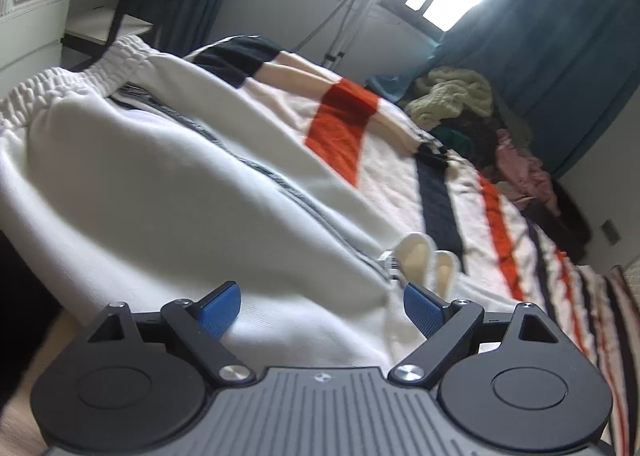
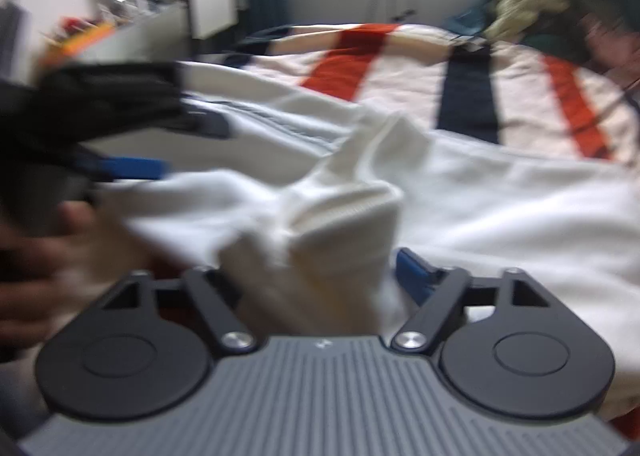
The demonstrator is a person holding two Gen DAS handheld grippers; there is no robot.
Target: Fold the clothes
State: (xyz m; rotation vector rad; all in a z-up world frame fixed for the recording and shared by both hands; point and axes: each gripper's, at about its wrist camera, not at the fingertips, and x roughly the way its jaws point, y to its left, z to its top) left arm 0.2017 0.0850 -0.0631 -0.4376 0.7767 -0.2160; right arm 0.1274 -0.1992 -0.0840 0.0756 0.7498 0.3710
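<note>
Nearest, the right claw (image 2: 316, 276) is seen with a bunched white cuff (image 2: 344, 224) between its blue pads; the jaws stand fairly wide, so whether the cuff is truly clamped cannot be told. If the grip is only loose, the cuff may be dropped partway through a fold, and the sleeve would be left crumpled.

Just beyond, the left claw (image 1: 320, 308) is held released, jaws spread, nothing pinched, low over the white jacket (image 1: 160, 184). The jacket is laid out on the bed, over the striped blanket (image 1: 400, 176), its zip running away from the camera and its elastic hem (image 1: 72, 84) at the far left. Two white cord ends (image 1: 428, 260) lie just past the right pad; these could be caught by mistake instead of the body cloth.

The right view is blurred, so a pull seems under way; an uneven fold could be dragged in.

Farthest, a clothes pile (image 1: 480, 116) waits by the blue curtain (image 1: 560, 36).
</note>
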